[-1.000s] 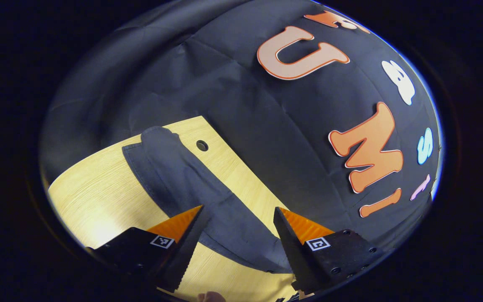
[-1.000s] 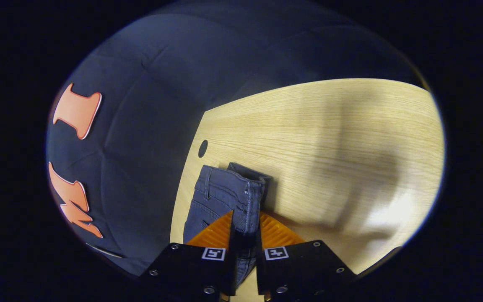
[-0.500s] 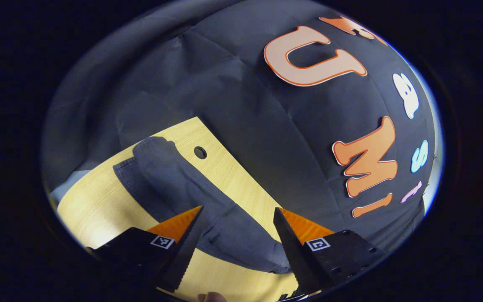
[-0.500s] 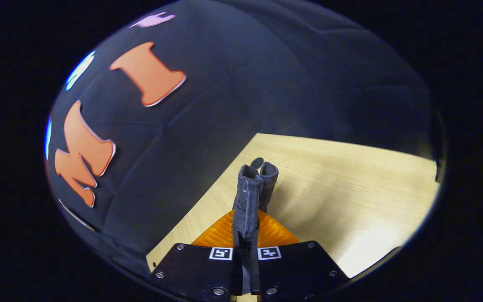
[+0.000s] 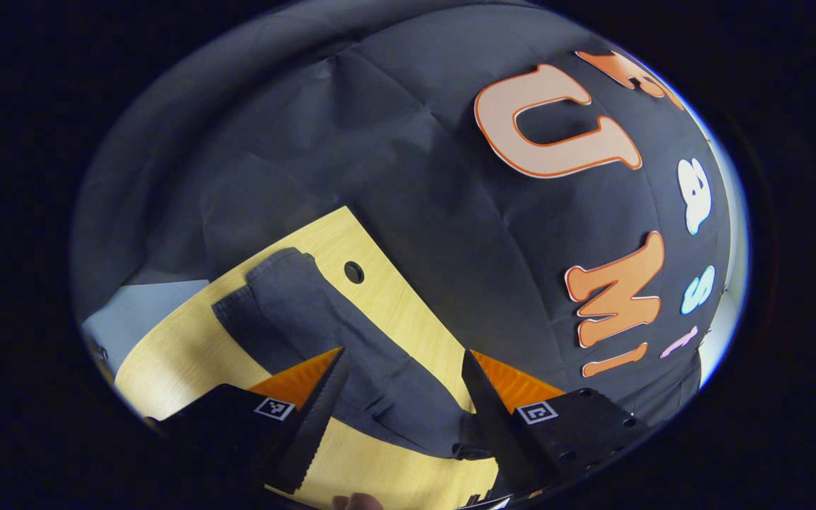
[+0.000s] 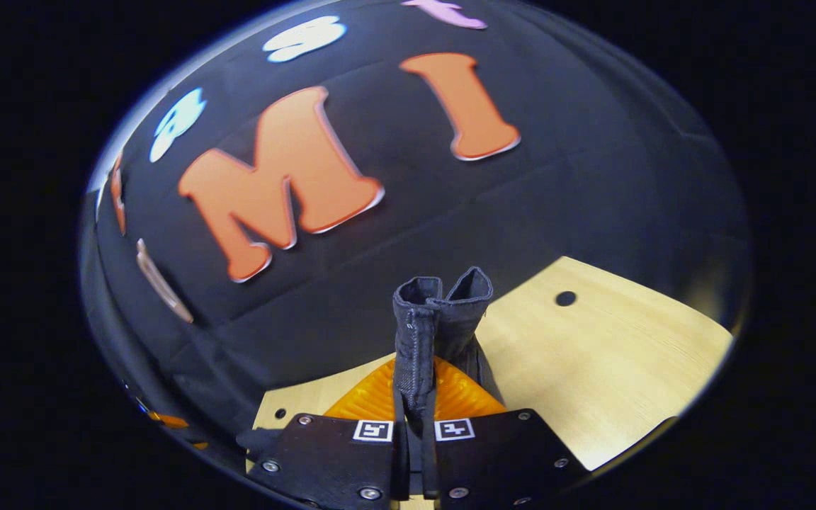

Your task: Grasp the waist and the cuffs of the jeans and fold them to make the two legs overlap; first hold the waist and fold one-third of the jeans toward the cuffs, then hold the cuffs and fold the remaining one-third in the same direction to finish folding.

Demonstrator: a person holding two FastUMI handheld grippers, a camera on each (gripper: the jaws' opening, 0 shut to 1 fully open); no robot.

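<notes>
We have the right hand-held gripper [image 6: 415, 397] clamped on a bunched edge of the jeans [image 6: 436, 319], both fingers pressing the denim between them at the bottom centre of the right gripper view; the hemmed fabric stands up out of the jaws, lifted clear of the counter [image 6: 613, 368], which we judge keeps that end free to swing over for the leg-on-leg fold. Whether this end is waist or cuffs we cannot tell for sure. In the left gripper view the left hand-held gripper [image 5: 404, 397] hangs with its fingers spread wide and nothing between them, poised above the jeans [image 5: 330, 333] that stretch diagonally from lower centre toward the middle left across the counter [image 5: 188, 347], near a round hole [image 5: 353, 272]. We read that open stance as readiness to take the near end.
</notes>
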